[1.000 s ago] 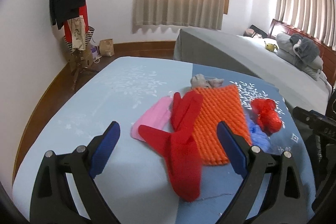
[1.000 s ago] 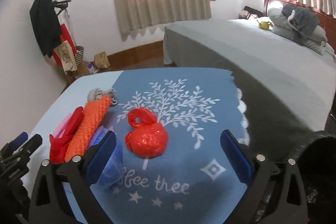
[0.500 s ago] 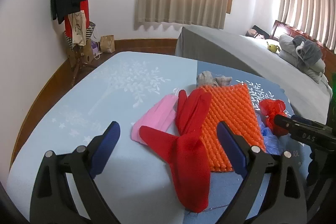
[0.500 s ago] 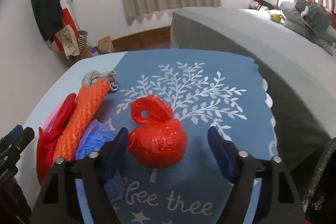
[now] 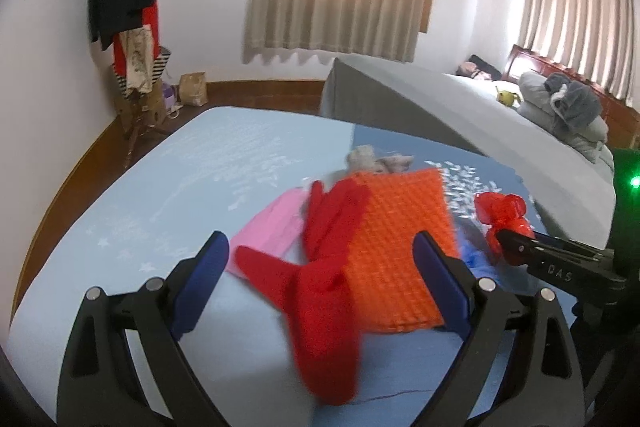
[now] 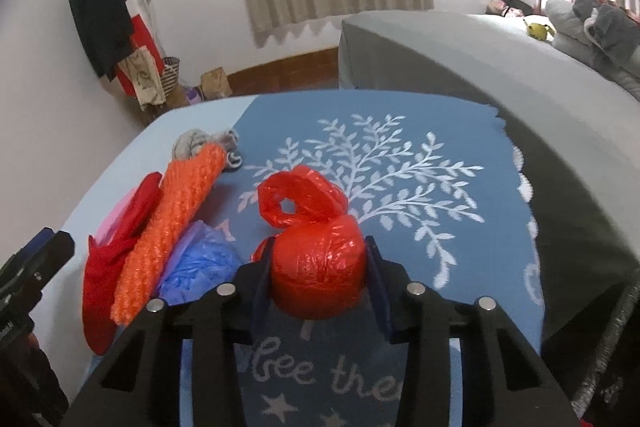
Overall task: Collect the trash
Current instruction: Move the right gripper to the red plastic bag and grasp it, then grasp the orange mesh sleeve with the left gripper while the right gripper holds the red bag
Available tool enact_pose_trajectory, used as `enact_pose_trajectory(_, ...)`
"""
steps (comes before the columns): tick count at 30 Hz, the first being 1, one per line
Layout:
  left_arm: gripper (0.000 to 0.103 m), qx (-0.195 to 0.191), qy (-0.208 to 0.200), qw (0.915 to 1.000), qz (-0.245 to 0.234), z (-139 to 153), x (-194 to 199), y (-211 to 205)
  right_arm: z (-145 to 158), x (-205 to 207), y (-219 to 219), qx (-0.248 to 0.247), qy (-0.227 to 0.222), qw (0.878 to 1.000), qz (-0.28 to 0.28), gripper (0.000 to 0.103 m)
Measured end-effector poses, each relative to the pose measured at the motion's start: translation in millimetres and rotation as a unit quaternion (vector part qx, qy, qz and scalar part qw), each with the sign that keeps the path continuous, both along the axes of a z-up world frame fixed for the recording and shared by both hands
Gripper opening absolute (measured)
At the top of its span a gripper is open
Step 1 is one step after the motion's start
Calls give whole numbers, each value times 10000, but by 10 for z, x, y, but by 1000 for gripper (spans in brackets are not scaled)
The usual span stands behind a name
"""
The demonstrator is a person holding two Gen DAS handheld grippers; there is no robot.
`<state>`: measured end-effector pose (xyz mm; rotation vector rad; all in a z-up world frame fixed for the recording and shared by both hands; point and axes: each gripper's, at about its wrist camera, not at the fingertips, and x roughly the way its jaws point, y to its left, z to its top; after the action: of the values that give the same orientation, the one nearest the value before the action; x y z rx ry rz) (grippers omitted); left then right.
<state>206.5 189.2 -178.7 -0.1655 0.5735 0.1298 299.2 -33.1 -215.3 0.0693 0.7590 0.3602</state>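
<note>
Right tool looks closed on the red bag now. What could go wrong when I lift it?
1. The right tool squeezes only the round body of the red plastic bag; thin crinkly film may slip out, and the knotted loop hangs free.
2. The blue plastic bag lies right beside the tool's left finger and could snag and drag along.
3. The left tool hangs open over the red cloth, close by; the arms might bump.

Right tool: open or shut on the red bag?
Shut on it: the right tool has both fingers pressed against the red bag, no gap visible.
</note>
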Motion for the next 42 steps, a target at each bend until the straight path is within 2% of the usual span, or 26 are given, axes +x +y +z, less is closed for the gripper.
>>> enact_pose_trajectory(7, 76, -21, 42, 9991, -411, -30, 100, -321, 127, -175, -244, 158, -98, 9995, -255, 42)
enact_pose_trajectory(15, 61, -50, 245, 9981, -566, -158, 196, -500, 97, -239, -246, 88, -117, 9996, -236, 42)
enact_pose_trajectory(26, 61, -232, 714, 9952, -622, -312, 384, -474, -63, -222, -256, 85, 77, 9996, -253, 42)
enact_pose_trajectory(28, 51, -290, 718, 9949, -654, -319, 384, -470, -80, -221, -261, 104, 104, 9995, -263, 42)
enact_pose_trajectory(30, 32, -326, 717, 9942, -726, -318, 383, -479, -95, -215, -268, 115, 127, 9995, -270, 42)
enact_pose_trajectory(32, 20, -340, 685, 9936, -828, -312, 372, -510, -102, -210, -286, 118, 139, 9995, -270, 42)
enact_pose_trajectory(36, 12, -316, 511, 9941, -904, -272, 315, -540, -103, -222, -294, 108, 134, 9995, -281, 42)
enact_pose_trajectory(42, 11, -386, 195, 9947, -932, -129, 181, -573, 14, -312, -304, 92, -56, 9996, -269, 42)
